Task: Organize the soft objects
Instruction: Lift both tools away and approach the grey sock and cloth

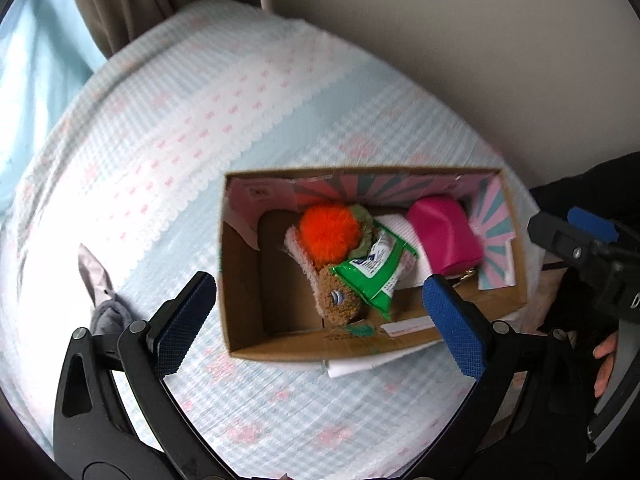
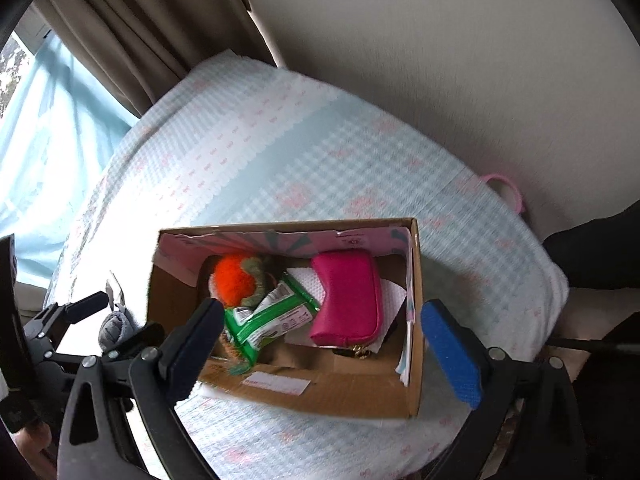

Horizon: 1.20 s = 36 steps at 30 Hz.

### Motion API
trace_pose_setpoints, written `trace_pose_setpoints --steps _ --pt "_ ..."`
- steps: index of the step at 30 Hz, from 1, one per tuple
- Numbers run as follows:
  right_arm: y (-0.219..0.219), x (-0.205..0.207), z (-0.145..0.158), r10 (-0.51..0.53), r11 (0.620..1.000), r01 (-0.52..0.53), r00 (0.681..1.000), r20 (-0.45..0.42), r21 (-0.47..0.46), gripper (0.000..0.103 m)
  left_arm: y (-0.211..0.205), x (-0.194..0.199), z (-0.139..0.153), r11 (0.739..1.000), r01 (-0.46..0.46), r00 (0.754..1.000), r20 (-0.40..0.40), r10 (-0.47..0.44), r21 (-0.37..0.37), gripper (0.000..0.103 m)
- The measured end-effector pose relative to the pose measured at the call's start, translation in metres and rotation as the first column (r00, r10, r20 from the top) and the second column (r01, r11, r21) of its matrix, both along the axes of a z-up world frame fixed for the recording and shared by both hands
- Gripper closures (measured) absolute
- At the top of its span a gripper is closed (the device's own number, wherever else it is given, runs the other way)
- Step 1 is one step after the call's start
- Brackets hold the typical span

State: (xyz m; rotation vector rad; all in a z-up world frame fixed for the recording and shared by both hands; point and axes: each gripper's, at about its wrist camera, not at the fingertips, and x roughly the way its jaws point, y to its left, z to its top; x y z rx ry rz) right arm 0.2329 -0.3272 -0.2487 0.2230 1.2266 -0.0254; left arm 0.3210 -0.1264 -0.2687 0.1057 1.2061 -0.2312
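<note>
An open cardboard box (image 1: 240,280) (image 2: 416,340) stands on the bed. It holds an orange plush carrot (image 1: 330,236) (image 2: 234,282), a green wipes pack (image 1: 370,272) (image 2: 276,316), a pink pouch (image 1: 448,240) (image 2: 348,300), a brown fuzzy toy (image 1: 338,300) and a white cloth (image 2: 304,280). A grey soft item (image 1: 102,300) (image 2: 114,326) lies on the bed left of the box. My left gripper (image 1: 320,320) is open and empty above the box's near edge. My right gripper (image 2: 324,344) is open and empty over the box.
The bed has a light blue checked cover (image 1: 200,120) (image 2: 300,152). A wall stands behind, with brown curtains (image 2: 140,32) at the back left. A pink ring (image 2: 508,188) lies at the bed's right edge. The right gripper shows at the left wrist view's right (image 1: 580,256).
</note>
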Motion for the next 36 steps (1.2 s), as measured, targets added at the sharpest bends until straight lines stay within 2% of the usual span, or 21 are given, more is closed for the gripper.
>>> trace_pose_setpoints --steps 6,12,17,22,26,32,36 --pt "0.029 -0.035 0.061 -0.016 0.997 0.022 0.996 0.088 -0.070 0.005 0.021 -0.031 0.058 1.000 -0.016 0.995 0.097 0.017 -0.008 0.000" --pt "0.060 -0.086 0.124 -0.052 0.988 0.080 0.977 0.205 -0.134 0.005 0.049 -0.081 0.112 0.999 -0.028 0.977 0.209 0.037 -0.045 0.000" --pt "0.085 -0.128 0.166 -0.066 0.977 0.119 0.959 0.276 -0.179 0.005 0.075 -0.122 0.159 0.997 -0.045 0.947 0.316 0.060 -0.056 0.000" --pt "0.111 -0.164 0.194 -0.060 0.969 0.138 0.937 0.343 -0.206 0.005 0.099 -0.155 0.195 0.997 -0.030 0.916 0.396 0.056 -0.069 0.000" --pt "0.134 -0.187 0.210 -0.047 0.967 0.137 0.925 0.377 -0.214 0.005 0.124 -0.179 0.212 0.991 0.005 0.901 0.431 0.055 -0.135 0.000" --pt "0.179 -0.207 0.220 -0.006 0.969 0.105 0.914 0.406 -0.222 0.005 0.172 -0.205 0.221 0.994 -0.001 0.879 0.473 0.055 -0.114 0.000" --pt "0.215 -0.212 0.215 0.027 0.978 0.065 0.904 0.426 -0.200 0.005 0.218 -0.210 0.215 0.993 -0.036 0.884 0.461 0.083 -0.109 0.000"
